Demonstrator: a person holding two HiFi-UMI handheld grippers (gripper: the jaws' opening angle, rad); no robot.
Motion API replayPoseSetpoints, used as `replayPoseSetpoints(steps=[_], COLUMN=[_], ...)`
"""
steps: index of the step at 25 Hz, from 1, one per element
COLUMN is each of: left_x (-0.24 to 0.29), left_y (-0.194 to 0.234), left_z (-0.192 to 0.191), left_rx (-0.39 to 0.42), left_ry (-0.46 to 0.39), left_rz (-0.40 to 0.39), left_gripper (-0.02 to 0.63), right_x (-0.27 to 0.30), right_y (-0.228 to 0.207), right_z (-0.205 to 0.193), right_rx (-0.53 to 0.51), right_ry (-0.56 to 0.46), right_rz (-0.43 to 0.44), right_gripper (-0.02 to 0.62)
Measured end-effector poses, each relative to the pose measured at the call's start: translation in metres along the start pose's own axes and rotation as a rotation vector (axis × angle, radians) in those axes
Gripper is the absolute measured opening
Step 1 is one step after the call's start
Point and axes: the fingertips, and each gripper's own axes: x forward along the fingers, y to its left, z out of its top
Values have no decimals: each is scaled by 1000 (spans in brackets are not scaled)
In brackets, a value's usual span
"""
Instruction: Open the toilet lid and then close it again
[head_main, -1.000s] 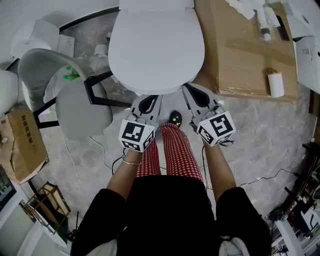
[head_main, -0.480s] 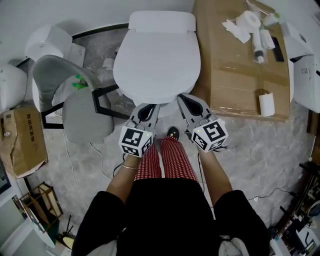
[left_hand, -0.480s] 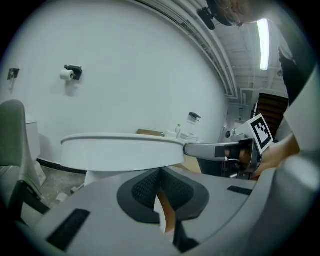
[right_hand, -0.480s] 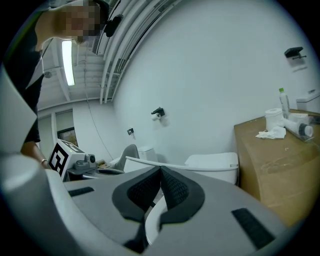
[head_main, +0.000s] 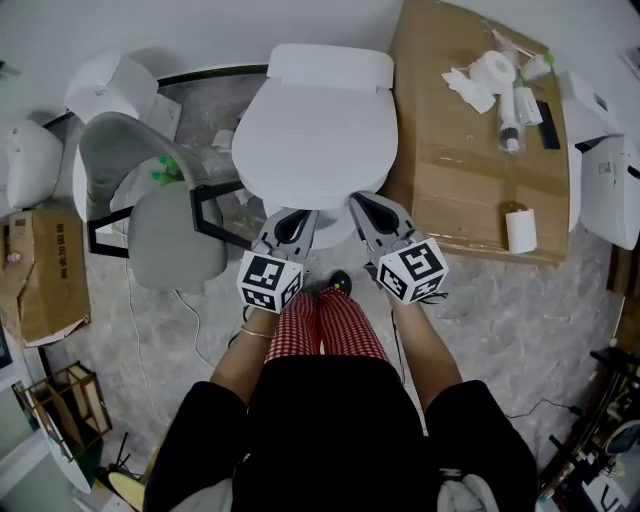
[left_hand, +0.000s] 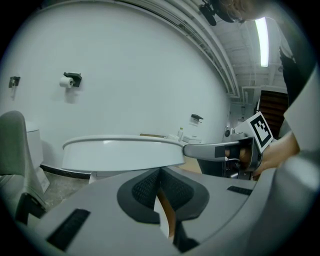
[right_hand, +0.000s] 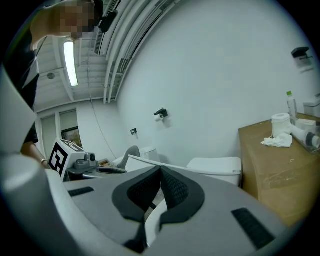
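Note:
The white toilet has its lid (head_main: 315, 135) lying flat and closed in the head view, with the tank (head_main: 330, 65) behind it. My left gripper (head_main: 297, 213) is shut, its tips at the lid's front rim, left of centre. My right gripper (head_main: 362, 198) is shut too, with its tips at the front rim, right of centre. In the left gripper view the gripper (left_hand: 160, 170) sits just below the lid's edge (left_hand: 120, 152), and the right gripper's jaw (left_hand: 215, 149) reaches in beside it. The right gripper view has its gripper (right_hand: 161, 168) in front of the lid (right_hand: 210, 172). Neither gripper holds anything.
A big cardboard box (head_main: 470, 130) with paper rolls and bottles on it stands close on the toilet's right. On the left is a grey chair (head_main: 160, 225) with a black frame, then white units and a small carton (head_main: 45, 280). Cables lie on the floor. The person's legs (head_main: 330, 325) are just behind the grippers.
The head view has drawn back, so the whole tank and more of the box now show. Both grippers stay shut at the lid's front rim. The lid has not lifted.

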Motion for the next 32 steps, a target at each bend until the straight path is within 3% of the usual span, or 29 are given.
replayPoseSetpoints(steps=[6, 16, 26, 32], left_x=[2, 2, 7, 10], left_y=[3, 4, 8, 11], left_z=[10, 25, 44, 59], left_rx=[11, -7, -2, 4], left_ry=[-14, 7, -14, -35], left_rz=[-10, -87, -183, -200], left_gripper=[3, 3, 3, 3], right_x=[4, 7, 12, 13], right_y=[-1, -3, -9, -15], right_z=[9, 24, 42, 56], right_rx=[-19, -19, -13, -18], right_ry=[3, 13, -20, -34], right_rz=[-14, -91, -160, -177], right_gripper=[20, 20, 20, 20])
